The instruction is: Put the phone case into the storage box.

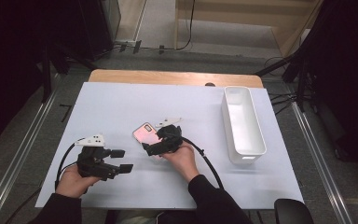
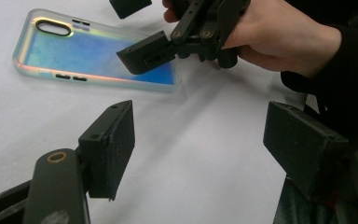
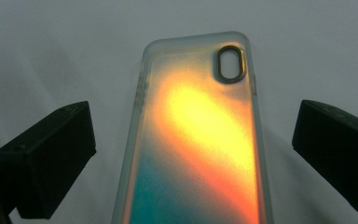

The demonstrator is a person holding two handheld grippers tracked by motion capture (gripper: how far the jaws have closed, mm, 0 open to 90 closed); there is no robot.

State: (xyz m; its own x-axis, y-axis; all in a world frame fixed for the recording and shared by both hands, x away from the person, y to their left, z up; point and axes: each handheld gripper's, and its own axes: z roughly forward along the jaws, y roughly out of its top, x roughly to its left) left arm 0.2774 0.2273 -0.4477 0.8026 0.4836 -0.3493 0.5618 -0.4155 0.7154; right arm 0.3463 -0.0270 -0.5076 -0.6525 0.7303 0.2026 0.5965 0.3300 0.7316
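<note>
An iridescent phone case (image 1: 145, 132) lies flat on the white table cover, back up, with its camera cutout at the far end. In the right gripper view the case (image 3: 200, 135) glows orange and teal. My right gripper (image 3: 193, 156) is open, one jaw on each side of the case's near half, and neither touches it. In the high view my right gripper (image 1: 155, 139) sits over the case's near right end. From the left gripper view the case (image 2: 74, 51) lies beyond the right gripper (image 2: 137, 29). My left gripper (image 2: 205, 149) is open and empty, left of the case (image 1: 122, 160).
A long white empty bin (image 1: 227, 122) stands at the right of the table. The white cover (image 1: 121, 100) spreads over a wooden tabletop (image 1: 168, 77). Black cables trail from both grippers toward the near edge. Dark stands flank the table.
</note>
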